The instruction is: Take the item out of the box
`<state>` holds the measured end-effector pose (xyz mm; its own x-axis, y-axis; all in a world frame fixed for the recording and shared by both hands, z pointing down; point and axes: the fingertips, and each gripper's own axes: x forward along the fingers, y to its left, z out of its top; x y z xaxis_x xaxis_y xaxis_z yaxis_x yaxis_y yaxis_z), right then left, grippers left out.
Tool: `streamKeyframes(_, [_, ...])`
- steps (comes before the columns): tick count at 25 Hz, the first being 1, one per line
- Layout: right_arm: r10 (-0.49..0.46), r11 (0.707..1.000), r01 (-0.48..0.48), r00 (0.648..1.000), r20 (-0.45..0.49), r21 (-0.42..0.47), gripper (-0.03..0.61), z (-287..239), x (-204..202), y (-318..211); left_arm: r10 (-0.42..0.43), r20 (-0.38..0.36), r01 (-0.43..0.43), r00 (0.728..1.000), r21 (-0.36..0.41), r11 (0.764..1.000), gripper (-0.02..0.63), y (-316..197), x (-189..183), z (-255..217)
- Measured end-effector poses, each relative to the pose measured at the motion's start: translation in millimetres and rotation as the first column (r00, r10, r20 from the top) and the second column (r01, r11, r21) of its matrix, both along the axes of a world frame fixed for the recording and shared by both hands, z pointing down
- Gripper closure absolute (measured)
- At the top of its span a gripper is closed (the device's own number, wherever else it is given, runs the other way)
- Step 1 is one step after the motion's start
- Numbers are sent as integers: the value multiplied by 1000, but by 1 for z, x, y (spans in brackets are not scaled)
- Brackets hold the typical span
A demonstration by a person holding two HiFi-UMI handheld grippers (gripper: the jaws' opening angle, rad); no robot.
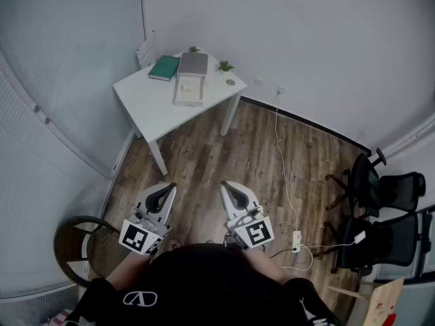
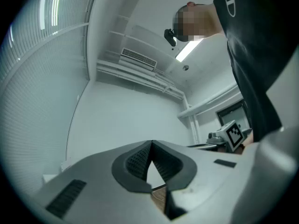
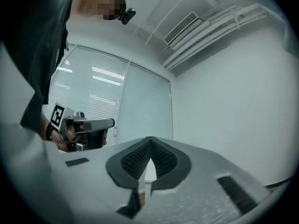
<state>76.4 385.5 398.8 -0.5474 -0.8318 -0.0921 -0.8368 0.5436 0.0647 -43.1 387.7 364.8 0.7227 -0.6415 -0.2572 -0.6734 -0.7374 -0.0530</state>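
A pale open box [image 1: 189,90] lies on the white table [image 1: 153,104] far ahead of me in the head view; what is in it is too small to tell. My left gripper [image 1: 168,188] and right gripper [image 1: 225,185] are held close to my body over the wooden floor, well short of the table. Both are shut with nothing between the jaws. In the left gripper view the left gripper [image 2: 151,144] tilts up toward wall and ceiling with its tips meeting. The right gripper [image 3: 150,140] points the same way in its own view, and the left gripper [image 3: 86,125] shows beside it.
On the table also lie a green book [image 1: 164,67], a grey laptop [image 1: 194,63] and a small plant [image 1: 225,66]. A white cable [image 1: 284,175] runs across the floor to a power strip [image 1: 296,240]. Black office chairs [image 1: 370,202] stand at the right, a round wicker chair [image 1: 85,246] at my left.
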Motion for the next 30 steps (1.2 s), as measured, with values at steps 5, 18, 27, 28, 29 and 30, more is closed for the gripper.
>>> streamKeyframes(5, [0,1000,0,1000,4,1,577,2,0,5,11,12,-11,1000,-21,1000,609,7,2,7])
streamKeyframes(18, [-9,1000,8,999,50,12,575,-4,16,8,-5,-9,5,1000,-11,1000,609,7,8,0])
streamKeyframes(27, [-40,999,40,997,62,15,575,9,45,10,-50,9,51,999,-14,999,609,6,31,10])
streamKeyframes(28, [-52,998,51,996,72,20,575,8,49,10,-57,12,58,998,-13,998,609,6,35,11])
streamKeyframes(29, [-64,998,62,995,78,27,575,8,53,9,-65,13,65,998,-13,998,609,5,40,12])
streamKeyframes(30, [-75,997,72,994,79,32,575,8,58,8,-73,13,73,997,-12,997,609,4,45,12])
